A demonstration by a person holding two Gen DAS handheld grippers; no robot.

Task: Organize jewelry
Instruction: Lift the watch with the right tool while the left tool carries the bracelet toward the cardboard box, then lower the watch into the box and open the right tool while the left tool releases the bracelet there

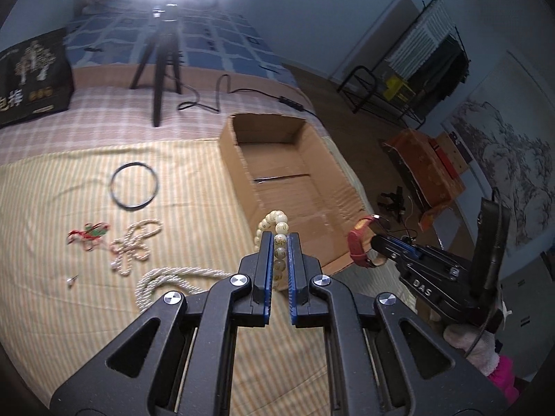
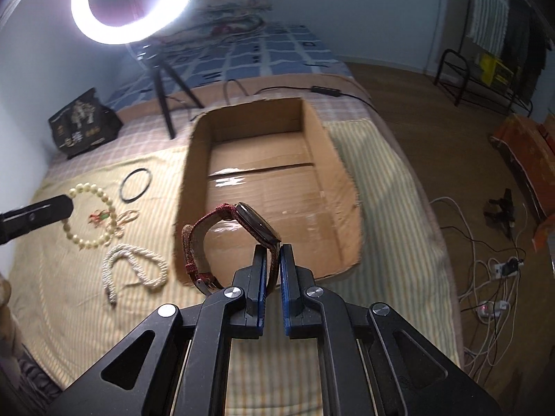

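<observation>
My left gripper (image 1: pixel 280 239) is shut on a cream bead bracelet (image 1: pixel 274 223) and holds it above the bed near the front left corner of the open cardboard box (image 1: pixel 277 187). The bracelet also shows in the right wrist view (image 2: pixel 92 215), hanging from the left gripper (image 2: pixel 67 204). My right gripper (image 2: pixel 273 249) is shut on a red-strap watch (image 2: pixel 225 239) and holds it over the box's (image 2: pixel 270 187) front edge. The watch also shows in the left wrist view (image 1: pixel 360 246), in the right gripper (image 1: pixel 376 242). The box looks empty inside.
On the striped cloth lie a black ring (image 1: pixel 134 185), a red and green charm (image 1: pixel 91 235), a knotted cream cord (image 1: pixel 135 246) and a cream rope necklace (image 2: pixel 133 265). A ring-light tripod (image 1: pixel 161 69) and a black bag (image 1: pixel 33 76) stand behind. Cables (image 2: pixel 485 277) lie on the floor at right.
</observation>
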